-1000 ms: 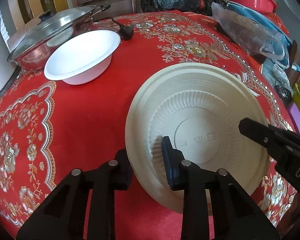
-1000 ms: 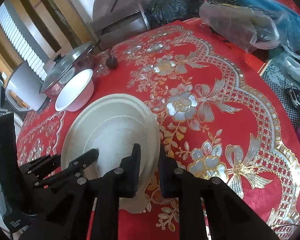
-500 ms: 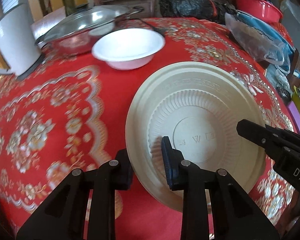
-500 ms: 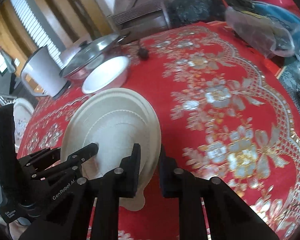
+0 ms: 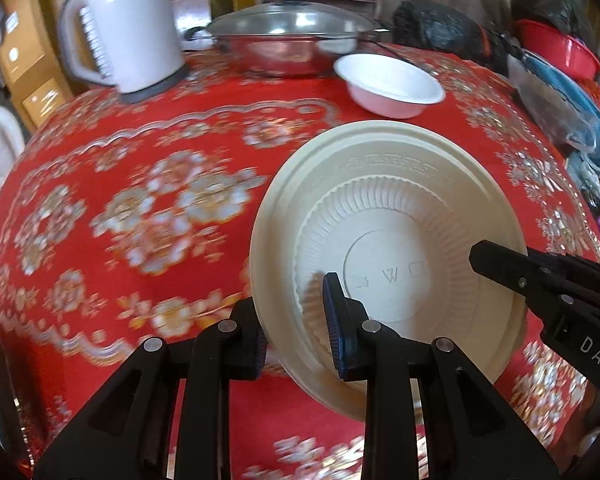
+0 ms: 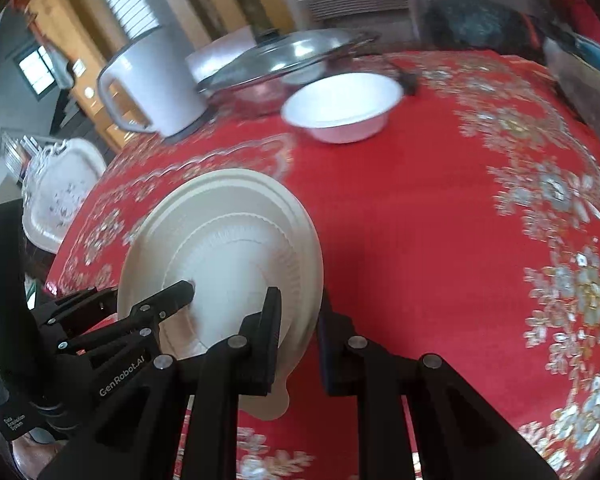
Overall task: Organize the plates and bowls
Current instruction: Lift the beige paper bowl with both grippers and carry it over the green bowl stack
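A cream ribbed plate (image 5: 388, 240) is held upside down above the red tablecloth by both grippers. My left gripper (image 5: 296, 332) is shut on its near-left rim. My right gripper (image 6: 298, 332) is shut on the opposite rim; the plate also shows in the right wrist view (image 6: 228, 248). The right gripper's finger (image 5: 540, 280) shows in the left wrist view at the plate's right edge. A white bowl (image 5: 392, 84) stands upright at the back of the table, also seen in the right wrist view (image 6: 340, 108).
A lidded steel pan (image 5: 288, 44) and a white kettle (image 5: 120, 28) stand behind the bowl. Black bags (image 5: 444, 32), a red basin (image 5: 556, 52) and plastic bags (image 5: 556, 108) crowd the back right. A white chair (image 6: 56, 200) stands beyond the table's left edge.
Both grippers have swung left with the plate held between them; the kettle and chair have come into view, and the bowl now sits to the right of centre.
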{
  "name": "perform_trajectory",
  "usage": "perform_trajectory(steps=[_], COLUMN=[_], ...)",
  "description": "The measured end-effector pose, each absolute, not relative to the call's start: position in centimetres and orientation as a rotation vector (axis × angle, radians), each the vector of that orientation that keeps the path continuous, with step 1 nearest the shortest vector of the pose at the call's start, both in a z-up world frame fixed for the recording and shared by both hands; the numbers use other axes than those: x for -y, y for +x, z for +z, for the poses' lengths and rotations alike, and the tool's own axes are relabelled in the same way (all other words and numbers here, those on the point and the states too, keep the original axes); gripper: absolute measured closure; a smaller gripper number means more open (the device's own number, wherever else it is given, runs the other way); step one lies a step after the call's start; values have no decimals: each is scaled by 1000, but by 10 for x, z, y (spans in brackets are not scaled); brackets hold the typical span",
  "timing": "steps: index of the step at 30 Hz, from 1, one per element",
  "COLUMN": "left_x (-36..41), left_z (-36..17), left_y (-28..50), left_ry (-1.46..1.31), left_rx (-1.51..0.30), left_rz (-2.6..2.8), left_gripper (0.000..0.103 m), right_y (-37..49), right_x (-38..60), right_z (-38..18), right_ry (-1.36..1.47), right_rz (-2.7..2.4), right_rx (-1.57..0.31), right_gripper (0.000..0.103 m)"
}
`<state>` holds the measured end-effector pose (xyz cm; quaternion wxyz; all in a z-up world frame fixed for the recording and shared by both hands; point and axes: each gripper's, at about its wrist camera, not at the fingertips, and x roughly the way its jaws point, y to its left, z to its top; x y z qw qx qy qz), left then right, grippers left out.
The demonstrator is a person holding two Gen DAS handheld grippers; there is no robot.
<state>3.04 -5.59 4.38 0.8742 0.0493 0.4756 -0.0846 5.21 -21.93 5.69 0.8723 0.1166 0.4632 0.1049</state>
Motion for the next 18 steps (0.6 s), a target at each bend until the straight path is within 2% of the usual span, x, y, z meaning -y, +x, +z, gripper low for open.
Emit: perform_trajectory(steps=[18], left_x=[-91], left_z=[69], left_y=[-10], left_ry=[-14], left_rx=[-932], left_rz=[19], left_gripper=[78], right_y=[55], right_x=[74], right_z=[73], right_ry=[86], right_rz=[411], right_rx=[-973], right_gripper=[87])
